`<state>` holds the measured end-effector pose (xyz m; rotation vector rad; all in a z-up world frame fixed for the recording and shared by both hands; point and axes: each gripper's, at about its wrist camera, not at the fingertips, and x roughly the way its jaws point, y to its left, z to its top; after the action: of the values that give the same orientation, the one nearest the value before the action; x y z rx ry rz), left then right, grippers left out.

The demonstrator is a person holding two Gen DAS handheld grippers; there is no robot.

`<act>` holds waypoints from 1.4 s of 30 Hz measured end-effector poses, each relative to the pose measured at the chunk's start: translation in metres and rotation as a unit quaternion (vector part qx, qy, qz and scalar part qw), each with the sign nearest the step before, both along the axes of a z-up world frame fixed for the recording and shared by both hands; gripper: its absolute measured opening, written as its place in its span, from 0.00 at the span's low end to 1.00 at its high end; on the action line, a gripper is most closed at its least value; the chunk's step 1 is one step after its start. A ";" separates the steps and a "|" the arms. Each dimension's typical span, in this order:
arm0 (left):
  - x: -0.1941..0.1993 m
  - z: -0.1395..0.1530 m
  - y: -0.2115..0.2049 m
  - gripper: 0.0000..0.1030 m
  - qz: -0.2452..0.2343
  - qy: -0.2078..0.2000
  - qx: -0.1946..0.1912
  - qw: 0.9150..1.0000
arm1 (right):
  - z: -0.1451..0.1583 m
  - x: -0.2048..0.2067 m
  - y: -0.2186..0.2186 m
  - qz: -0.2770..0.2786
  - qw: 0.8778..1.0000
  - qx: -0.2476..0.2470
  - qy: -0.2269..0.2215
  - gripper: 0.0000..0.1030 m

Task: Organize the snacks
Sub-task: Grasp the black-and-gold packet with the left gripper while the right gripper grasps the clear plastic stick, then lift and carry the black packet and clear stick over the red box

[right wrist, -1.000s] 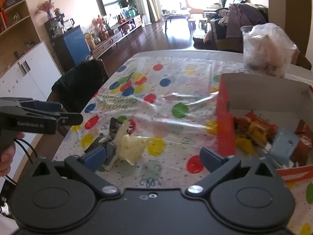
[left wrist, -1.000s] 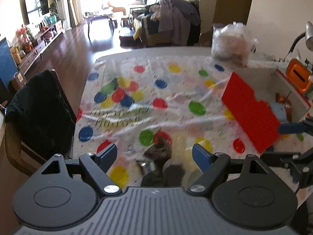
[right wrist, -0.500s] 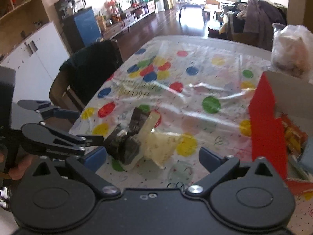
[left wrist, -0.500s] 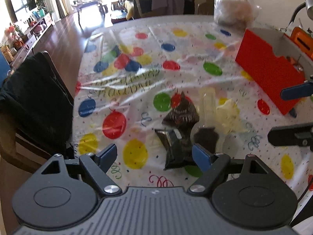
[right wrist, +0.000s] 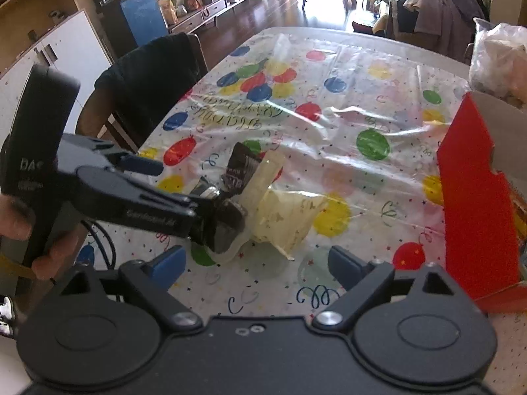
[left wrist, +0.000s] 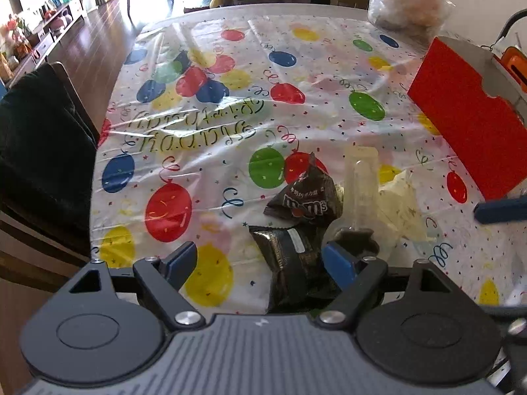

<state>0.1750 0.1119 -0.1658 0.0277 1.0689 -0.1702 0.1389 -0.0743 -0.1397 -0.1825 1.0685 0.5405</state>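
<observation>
A small pile of snacks lies on the balloon-print tablecloth (left wrist: 204, 151): a brown M&M's packet (left wrist: 304, 199), a dark foil packet (left wrist: 286, 256), a clear packet (left wrist: 362, 177) and a pale yellow packet (right wrist: 286, 217). My left gripper (left wrist: 258, 261) is open, straddling the dark foil packet; its right pad is close to it, the left pad apart. In the right wrist view the left gripper (right wrist: 186, 199) reaches into the pile from the left. My right gripper (right wrist: 257, 261) is closing, jaws still wide, with the yellow packet just beyond its tips and nothing pressed.
A red cardboard box (right wrist: 474, 197) holding wrapped snacks stands open at the right. A tied clear bag (left wrist: 408, 0) sits at the table's far right corner. A chair draped in black cloth (right wrist: 151, 75) stands along the left edge. A hand (right wrist: 19, 220) holds the left gripper.
Both grippers have sunk and tilted down toward the snack pile. The left one now has the dark foil packet between its pads. The right one's jaws have narrowed slightly.
</observation>
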 end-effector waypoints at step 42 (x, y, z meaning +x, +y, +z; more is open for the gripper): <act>-0.012 0.007 0.032 0.30 0.062 0.043 -0.091 0.993 | -0.026 0.009 0.009 -0.037 0.992 0.099 0.069 0.08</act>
<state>0.1625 0.1443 -0.1586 -0.2123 1.1348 -0.1564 0.1480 -0.0649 -0.1655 0.0694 1.1438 0.5937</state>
